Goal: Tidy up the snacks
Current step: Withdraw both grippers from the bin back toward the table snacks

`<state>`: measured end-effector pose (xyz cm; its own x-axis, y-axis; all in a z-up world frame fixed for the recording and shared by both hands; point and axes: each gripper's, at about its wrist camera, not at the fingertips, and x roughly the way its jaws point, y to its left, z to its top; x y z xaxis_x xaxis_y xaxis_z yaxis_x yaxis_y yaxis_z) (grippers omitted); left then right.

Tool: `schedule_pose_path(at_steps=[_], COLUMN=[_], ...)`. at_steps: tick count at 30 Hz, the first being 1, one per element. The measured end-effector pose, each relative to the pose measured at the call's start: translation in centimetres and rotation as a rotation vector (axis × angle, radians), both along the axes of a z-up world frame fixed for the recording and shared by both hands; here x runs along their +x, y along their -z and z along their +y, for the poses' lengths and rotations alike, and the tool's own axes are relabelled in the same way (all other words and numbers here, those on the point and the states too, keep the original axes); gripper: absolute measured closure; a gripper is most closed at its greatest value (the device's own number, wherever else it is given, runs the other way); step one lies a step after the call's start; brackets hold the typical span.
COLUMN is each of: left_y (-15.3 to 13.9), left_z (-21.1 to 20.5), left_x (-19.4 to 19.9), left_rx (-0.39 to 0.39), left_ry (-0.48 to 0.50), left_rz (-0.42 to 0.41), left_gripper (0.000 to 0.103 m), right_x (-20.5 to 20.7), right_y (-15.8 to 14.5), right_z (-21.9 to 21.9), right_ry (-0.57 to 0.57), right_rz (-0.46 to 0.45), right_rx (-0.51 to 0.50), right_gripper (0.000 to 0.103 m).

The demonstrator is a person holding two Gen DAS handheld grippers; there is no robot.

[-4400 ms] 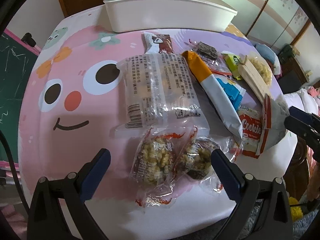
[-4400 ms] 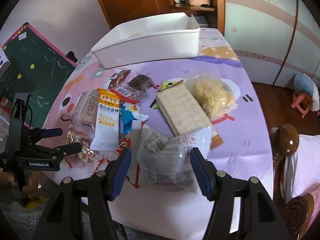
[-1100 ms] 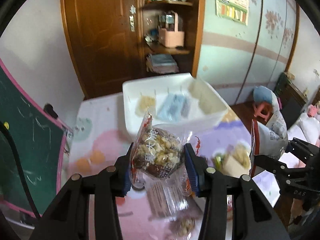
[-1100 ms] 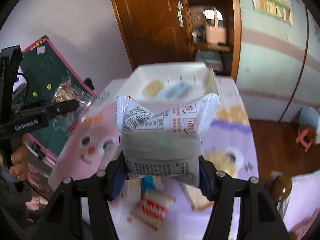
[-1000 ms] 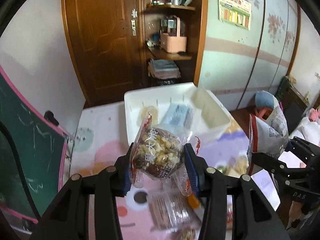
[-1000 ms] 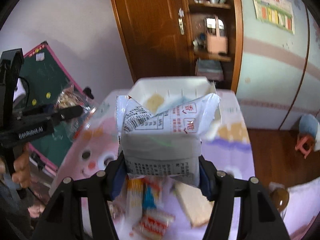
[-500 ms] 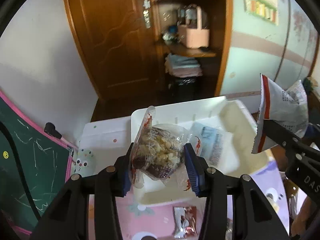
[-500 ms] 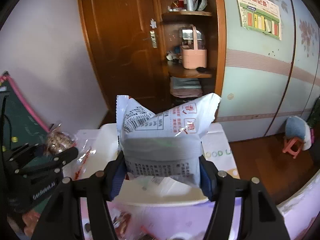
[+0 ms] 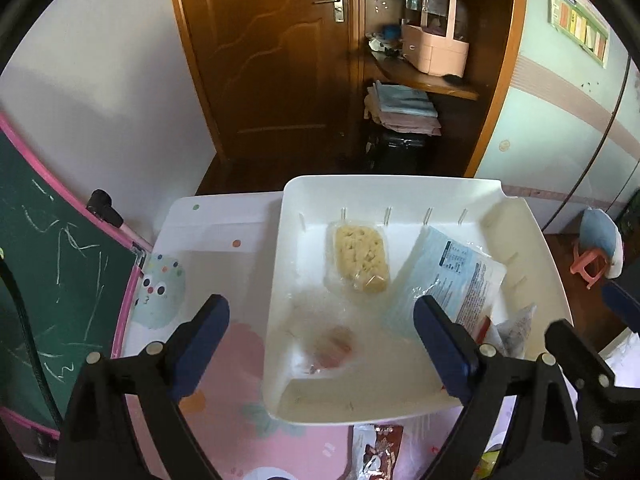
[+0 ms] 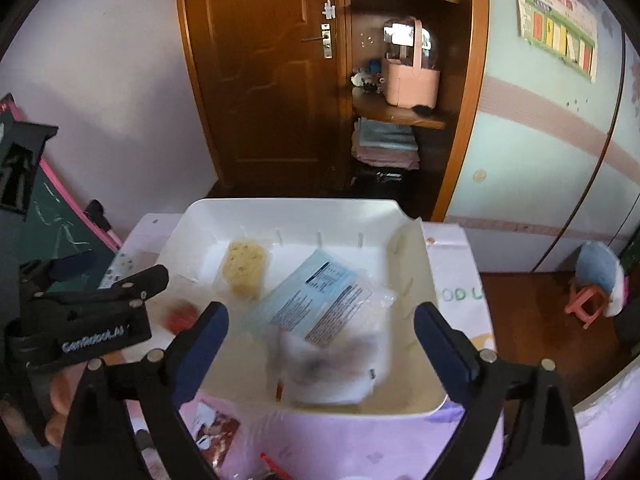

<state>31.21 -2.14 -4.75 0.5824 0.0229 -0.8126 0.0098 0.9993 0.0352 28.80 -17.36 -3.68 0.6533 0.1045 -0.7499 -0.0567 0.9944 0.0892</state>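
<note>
Two tools hang over the white bin (image 9: 280, 272) on the desk (image 9: 224, 360), jaws opening, nothing pressed between their pads. Under the left tool (image 9: 320, 344) a blurred reddish packet (image 9: 334, 344) lies in the bin's near left part. Under the right tool (image 10: 320, 344) a blurred white bag (image 10: 332, 364) lies by the near wall. Farther in lie a pale yellow snack pack (image 9: 362, 258) and a blue packet (image 9: 452, 276), side by side. A brown wrapper (image 9: 378, 450) rests on the desk just outside the bin.

black gripper (image 9: 320, 340) frames — blue jaws, silver screws
</note>
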Motion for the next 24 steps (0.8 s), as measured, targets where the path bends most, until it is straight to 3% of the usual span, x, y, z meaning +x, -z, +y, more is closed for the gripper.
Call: schedule_pose_path(at_steps=[7,24], left_y=[-1.3,-3.6], left_z=[0.2,2.7], left_x=[-3.4,-12.8], left_rx=[0.027,-0.068], left_ry=[0.018,0.029], left_rz=[-0.051,-0.078], left_gripper=[0.010,0.010], right_x=[-3.3,-12.5], right_y=[-1.6,-4.2], right_z=[0.4,0.4], right_ry=[-0.048,-0.099], right_rz=[-0.019,-0.102], right_rx=[0.068,0.071], right_gripper=[0.008,0.008])
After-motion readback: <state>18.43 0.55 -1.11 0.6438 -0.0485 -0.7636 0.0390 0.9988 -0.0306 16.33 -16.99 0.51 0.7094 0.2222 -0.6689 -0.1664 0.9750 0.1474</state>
